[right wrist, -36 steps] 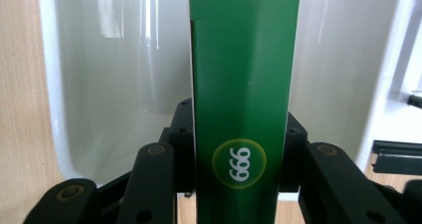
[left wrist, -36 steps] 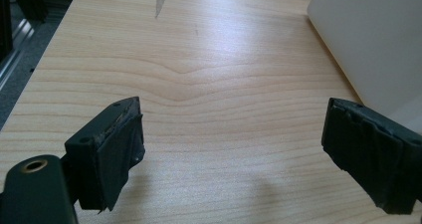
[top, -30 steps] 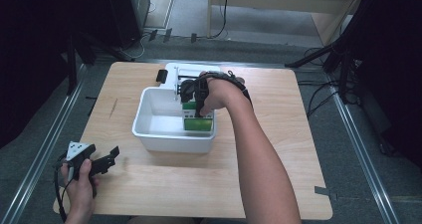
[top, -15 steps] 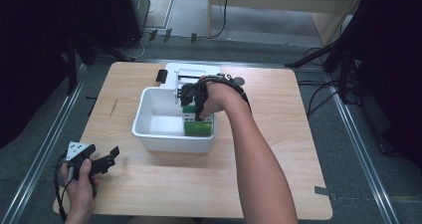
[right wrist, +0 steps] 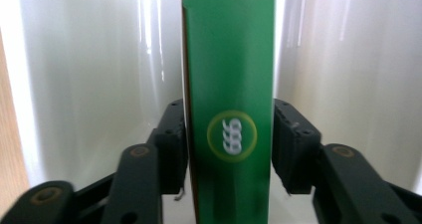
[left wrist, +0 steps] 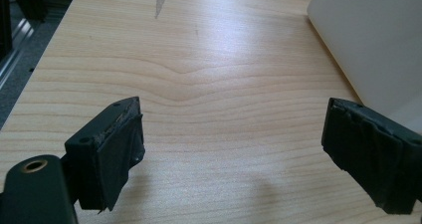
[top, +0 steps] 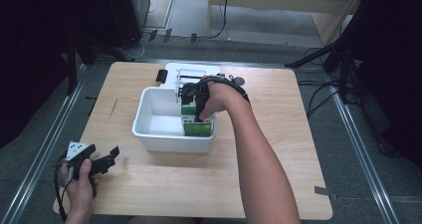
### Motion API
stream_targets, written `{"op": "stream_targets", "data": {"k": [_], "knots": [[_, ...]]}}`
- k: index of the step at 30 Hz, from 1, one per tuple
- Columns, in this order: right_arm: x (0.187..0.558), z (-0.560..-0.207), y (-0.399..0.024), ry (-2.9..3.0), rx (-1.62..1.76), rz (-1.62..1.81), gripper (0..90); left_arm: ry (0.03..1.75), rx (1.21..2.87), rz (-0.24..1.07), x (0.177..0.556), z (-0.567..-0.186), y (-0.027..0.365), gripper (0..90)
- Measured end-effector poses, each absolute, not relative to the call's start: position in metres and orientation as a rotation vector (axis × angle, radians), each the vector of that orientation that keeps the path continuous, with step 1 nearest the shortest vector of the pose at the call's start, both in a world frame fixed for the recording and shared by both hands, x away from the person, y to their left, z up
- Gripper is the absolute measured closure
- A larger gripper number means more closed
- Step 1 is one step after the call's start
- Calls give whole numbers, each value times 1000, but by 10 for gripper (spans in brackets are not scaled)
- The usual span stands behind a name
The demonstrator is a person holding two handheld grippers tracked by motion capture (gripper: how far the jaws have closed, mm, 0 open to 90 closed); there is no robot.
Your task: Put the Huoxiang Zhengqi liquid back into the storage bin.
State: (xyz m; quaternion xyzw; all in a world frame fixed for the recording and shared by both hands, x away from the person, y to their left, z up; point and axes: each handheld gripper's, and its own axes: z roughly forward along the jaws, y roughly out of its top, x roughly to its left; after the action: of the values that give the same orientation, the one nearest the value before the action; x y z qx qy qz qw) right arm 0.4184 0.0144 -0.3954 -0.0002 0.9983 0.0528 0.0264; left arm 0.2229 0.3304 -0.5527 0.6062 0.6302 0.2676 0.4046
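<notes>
Nearest me, at the desk's (top: 209, 184) front left corner, my left gripper (top: 107, 160) sits low over the wood in my left hand (top: 79, 184). In the left gripper view its jaws stand wide apart with nothing but bare grain between them, and the white wall of the bin (left wrist: 368, 40) rises just beyond the jaw on that view's right side.

Farther in, near the middle of the desk, I see the white bin (top: 149, 97) itself. My right arm reaches across the front edge and into the bin's right half, where my right gripper (top: 191, 97) points down along the far wall.

In the right gripper view the green box (right wrist: 231, 104) stands upright between the jaws, its narrow face with a round yellow-ringed logo turned to the camera. The jaws have just been opening: the pad on that view's right looks a hair clear of the box, while the one on its left lies so close to the box edge that I cannot tell whether it touches. From above, the green box (top: 198, 129) stands in the bin's front right corner.

Behind the bin, by the desk's far edge, lies a white tray (top: 194, 70) with a small black object (top: 161, 75) to its left.
</notes>
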Motion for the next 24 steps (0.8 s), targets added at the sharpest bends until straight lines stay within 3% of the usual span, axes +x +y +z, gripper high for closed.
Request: {"op": "stream_targets", "data": {"k": [11, 24], "knots": [[417, -379, 8, 3084, 152, 203, 402, 1593, 1535, 675, 223, -552, 330, 103], [413, -356, 2, 3050, 177, 255, 364, 1593, 1535, 676, 223, -553, 330, 103]]}}
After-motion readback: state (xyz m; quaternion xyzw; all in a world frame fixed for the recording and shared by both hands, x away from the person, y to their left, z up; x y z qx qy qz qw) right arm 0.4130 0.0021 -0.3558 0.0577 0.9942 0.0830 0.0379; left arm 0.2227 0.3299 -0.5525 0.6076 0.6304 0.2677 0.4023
